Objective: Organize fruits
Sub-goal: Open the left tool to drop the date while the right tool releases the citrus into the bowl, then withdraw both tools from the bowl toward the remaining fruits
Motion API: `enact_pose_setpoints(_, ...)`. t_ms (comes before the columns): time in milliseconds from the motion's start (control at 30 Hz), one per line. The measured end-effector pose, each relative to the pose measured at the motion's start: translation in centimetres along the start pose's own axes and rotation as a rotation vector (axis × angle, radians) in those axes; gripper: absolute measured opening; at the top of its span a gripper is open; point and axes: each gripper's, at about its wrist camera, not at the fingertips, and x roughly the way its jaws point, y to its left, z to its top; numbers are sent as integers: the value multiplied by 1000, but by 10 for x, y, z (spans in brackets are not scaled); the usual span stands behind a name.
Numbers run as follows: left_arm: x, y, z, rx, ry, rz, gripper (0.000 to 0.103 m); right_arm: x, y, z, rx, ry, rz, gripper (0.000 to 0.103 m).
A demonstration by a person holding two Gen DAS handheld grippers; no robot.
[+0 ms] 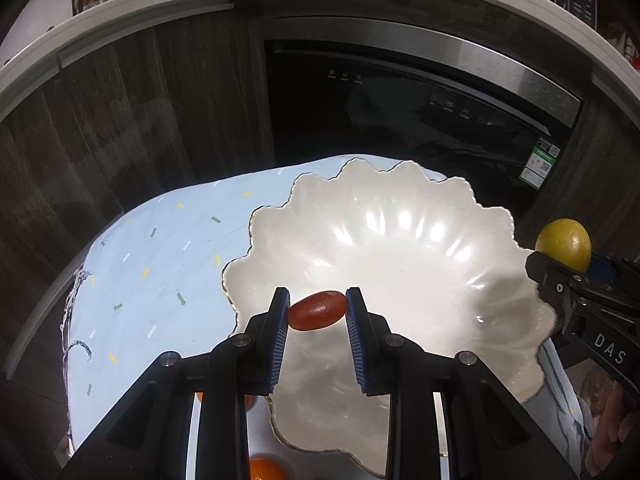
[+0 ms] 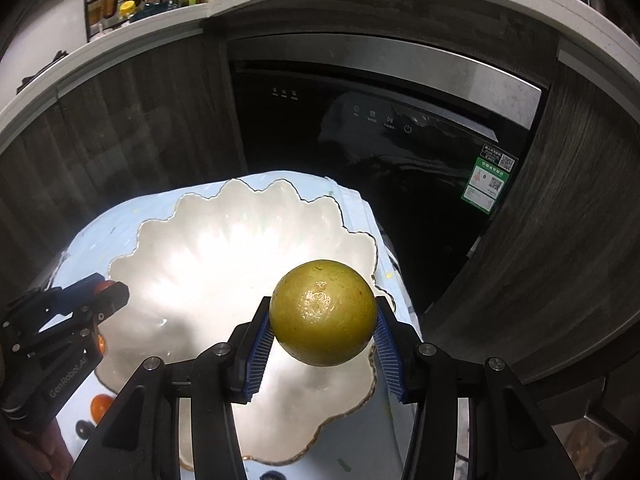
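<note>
You are carrying two fruits over the empty scalloped white bowl. Your left claw is pinching a small red oval fruit above the near rim; your right claw is gripping a round, dimpled yellow-green citrus. Next, I judge, you are lowering both before releasing.

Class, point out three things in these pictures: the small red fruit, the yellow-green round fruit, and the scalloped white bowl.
small red fruit (image 1: 317, 311), left wrist view, middle of its skin.
yellow-green round fruit (image 2: 322, 312), right wrist view, centre of its front.
scalloped white bowl (image 1: 400, 232), left wrist view, bare inner wall.
</note>
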Motion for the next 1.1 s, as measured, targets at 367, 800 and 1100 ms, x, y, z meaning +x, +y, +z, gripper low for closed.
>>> enact_pose_setpoints(367, 12, 5, -4, -24, 50, 41, 44, 18, 4, -3, 7, 79, -7, 49)
enact_pose_setpoints(800, -8, 11, 7, -54, -3, 83, 89, 5, 3, 12, 1, 29, -40, 82)
enact_pose_setpoints(1100, -26, 16, 15, -68, -17, 83, 97, -11, 6, 20, 14, -14, -4, 82)
